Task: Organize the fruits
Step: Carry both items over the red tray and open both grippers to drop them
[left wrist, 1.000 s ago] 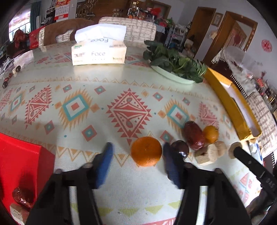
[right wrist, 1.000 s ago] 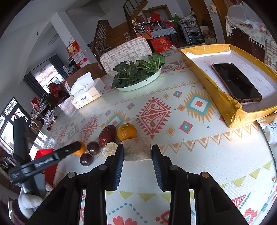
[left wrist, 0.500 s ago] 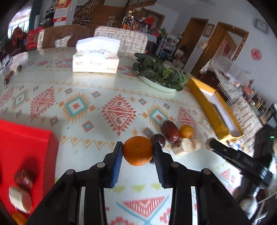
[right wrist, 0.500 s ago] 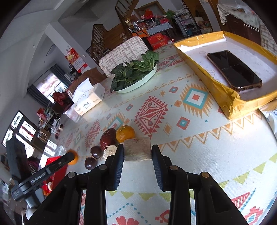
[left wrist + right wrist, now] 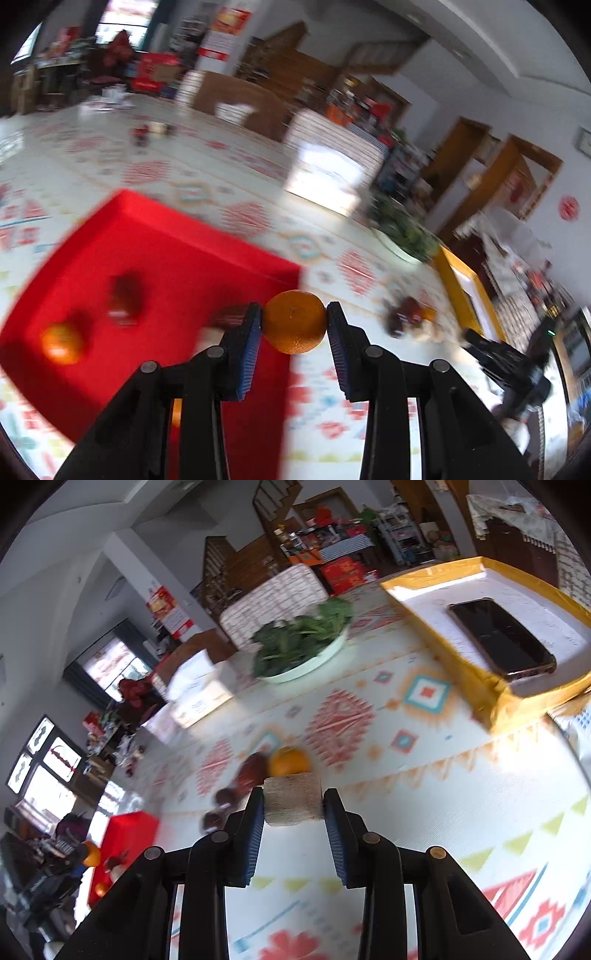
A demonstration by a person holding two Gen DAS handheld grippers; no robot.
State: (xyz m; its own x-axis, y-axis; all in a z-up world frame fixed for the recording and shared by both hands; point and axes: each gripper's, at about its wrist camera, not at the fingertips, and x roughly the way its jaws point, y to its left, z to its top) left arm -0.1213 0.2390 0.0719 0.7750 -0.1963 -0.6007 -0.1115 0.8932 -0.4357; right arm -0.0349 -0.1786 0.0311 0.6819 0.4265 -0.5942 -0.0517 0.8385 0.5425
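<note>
My left gripper is shut on an orange and holds it in the air over the right edge of a red tray. The tray holds another orange and a dark red fruit, both blurred. My right gripper is shut on a pale beige cut chunk, lifted just above the table. Behind it lie a small orange, a dark red fruit and two dark round fruits. The same pile shows in the left wrist view.
A patterned tablecloth covers the table. A white dish of leafy greens, a tissue box and a yellow-edged box holding a black phone stand further back. The red tray shows far left in the right wrist view.
My left gripper closed on the orange, lifted it and swung left over the red tray. My right gripper, holding the beige chunk, rose slightly from the table.
</note>
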